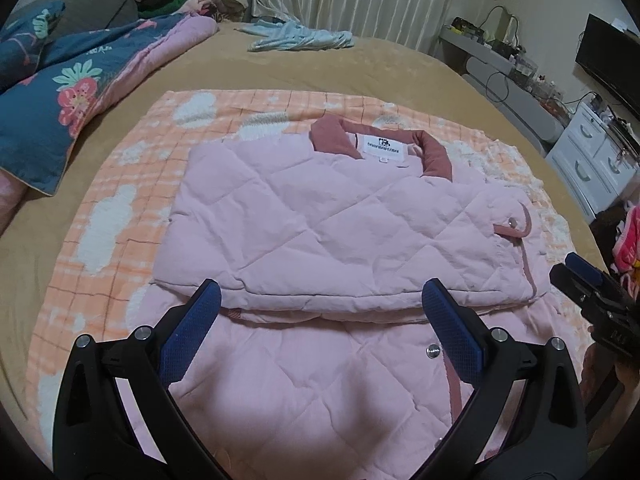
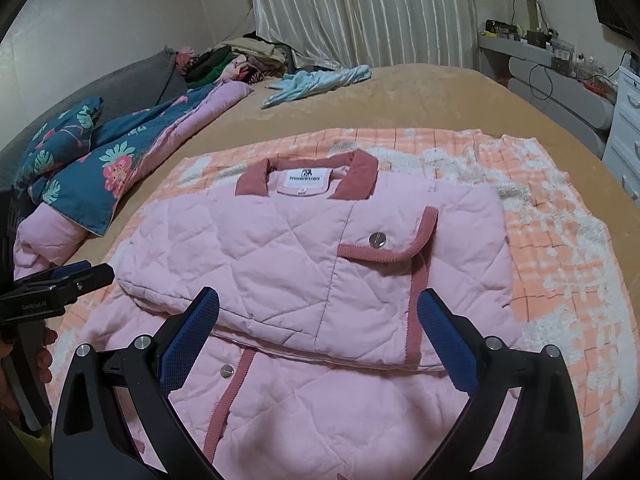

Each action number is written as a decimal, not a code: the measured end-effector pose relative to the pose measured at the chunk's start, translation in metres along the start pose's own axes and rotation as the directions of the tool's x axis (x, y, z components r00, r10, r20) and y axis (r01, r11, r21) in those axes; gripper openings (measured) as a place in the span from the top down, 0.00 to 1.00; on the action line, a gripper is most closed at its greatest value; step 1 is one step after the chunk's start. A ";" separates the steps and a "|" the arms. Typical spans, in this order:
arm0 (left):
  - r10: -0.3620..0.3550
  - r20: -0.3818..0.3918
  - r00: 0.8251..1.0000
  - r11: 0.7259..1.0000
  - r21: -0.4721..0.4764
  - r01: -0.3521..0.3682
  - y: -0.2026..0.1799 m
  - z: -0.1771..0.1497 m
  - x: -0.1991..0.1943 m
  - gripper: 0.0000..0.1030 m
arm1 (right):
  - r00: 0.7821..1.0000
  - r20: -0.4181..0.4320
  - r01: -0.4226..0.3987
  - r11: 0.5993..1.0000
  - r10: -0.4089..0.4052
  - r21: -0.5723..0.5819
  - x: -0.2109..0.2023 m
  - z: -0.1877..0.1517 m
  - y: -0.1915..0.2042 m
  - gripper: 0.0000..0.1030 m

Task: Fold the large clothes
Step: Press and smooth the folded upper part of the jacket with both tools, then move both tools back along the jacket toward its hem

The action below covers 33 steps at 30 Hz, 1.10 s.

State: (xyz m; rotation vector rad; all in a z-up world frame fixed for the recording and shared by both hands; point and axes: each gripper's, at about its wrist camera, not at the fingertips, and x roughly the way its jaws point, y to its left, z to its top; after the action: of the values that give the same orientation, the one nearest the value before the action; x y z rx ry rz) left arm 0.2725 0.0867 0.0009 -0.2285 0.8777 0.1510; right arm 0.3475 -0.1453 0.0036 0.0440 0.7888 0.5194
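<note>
Your left gripper (image 1: 320, 312) hangs spread wide over the near half of the pink quilted jacket (image 1: 320, 216), pinching nothing; your right gripper (image 2: 320, 320) is spread just as wide above the same garment, also empty. The jacket lies flat on the orange checked blanket (image 1: 120, 184), which covers the tan bed (image 1: 360, 68). Its dark pink collar (image 1: 436, 156) points away from you, toward the curtains (image 2: 360, 12), and its hem comes toward you under both grippers, so the long axis runs from you to the curtains. The sleeves are folded across the chest, making a thick padded block beyond the fingertips.

From the left wrist view you get the white label inside the collar and the right gripper showing at the jacket's right edge. The right wrist view gives you what that one shows poorly: the trimmed pocket flap (image 2: 384, 240) with its metal snap, and the left gripper at the jacket's left edge. Left of the jacket lies a blue floral quilt (image 2: 80, 160); beyond the collar, a light blue garment (image 2: 316, 80).
</note>
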 end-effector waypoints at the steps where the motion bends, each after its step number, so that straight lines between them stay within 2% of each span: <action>1: 0.000 0.004 1.000 1.000 0.002 0.000 -0.001 0.000 -0.003 0.08 | 1.000 0.006 0.000 1.000 0.000 -0.001 -0.003 0.001 0.000 0.04; 13: -0.031 0.071 0.997 1.000 -0.004 0.031 -0.004 0.000 -0.044 0.08 | 0.992 0.120 0.036 0.999 -0.037 0.019 -0.061 0.001 0.000 0.04; 33: -0.074 0.157 0.985 0.997 -0.017 0.077 0.011 -0.019 -0.120 0.08 | 0.981 0.182 0.058 0.998 -0.063 0.035 -0.142 -0.009 0.027 0.04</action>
State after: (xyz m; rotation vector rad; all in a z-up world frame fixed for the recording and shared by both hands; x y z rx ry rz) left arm 0.1800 0.0878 0.0805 -0.2671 0.7107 0.1067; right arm 0.2462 -0.1890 0.0980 0.0937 0.6157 0.4395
